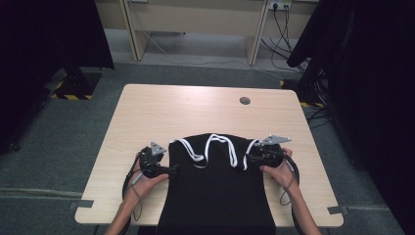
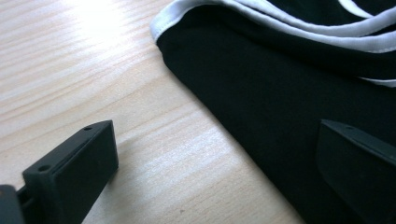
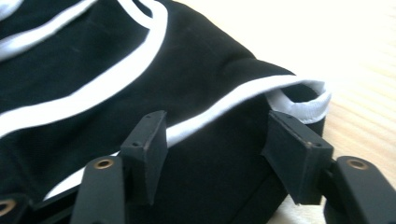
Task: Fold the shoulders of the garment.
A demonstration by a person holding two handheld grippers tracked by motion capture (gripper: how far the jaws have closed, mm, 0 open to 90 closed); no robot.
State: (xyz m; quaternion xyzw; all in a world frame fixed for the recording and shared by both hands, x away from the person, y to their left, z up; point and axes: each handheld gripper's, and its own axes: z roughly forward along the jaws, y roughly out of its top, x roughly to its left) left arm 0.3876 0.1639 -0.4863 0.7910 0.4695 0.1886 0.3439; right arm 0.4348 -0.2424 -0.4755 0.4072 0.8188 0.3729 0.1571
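Note:
A black garment [image 1: 215, 186] with white trim [image 1: 215, 142] lies flat on the light wooden table [image 1: 147, 112], hanging over the near edge. My left gripper [image 1: 171, 170] sits at the garment's left edge, open; its jaws straddle the cloth's edge [image 2: 243, 116], one over bare wood and one over black cloth. My right gripper [image 1: 249, 157] is at the garment's upper right corner, open, with the white-trimmed corner [image 3: 299, 100] between its jaws. Nothing is clamped in either gripper [image 3: 217, 154].
A small dark round grommet [image 1: 244, 101] sits in the table's far right part. Black curtains hang at both sides, and a pale desk with cables stands beyond the table. Grey tape marks [image 1: 337, 209] are on the near corners.

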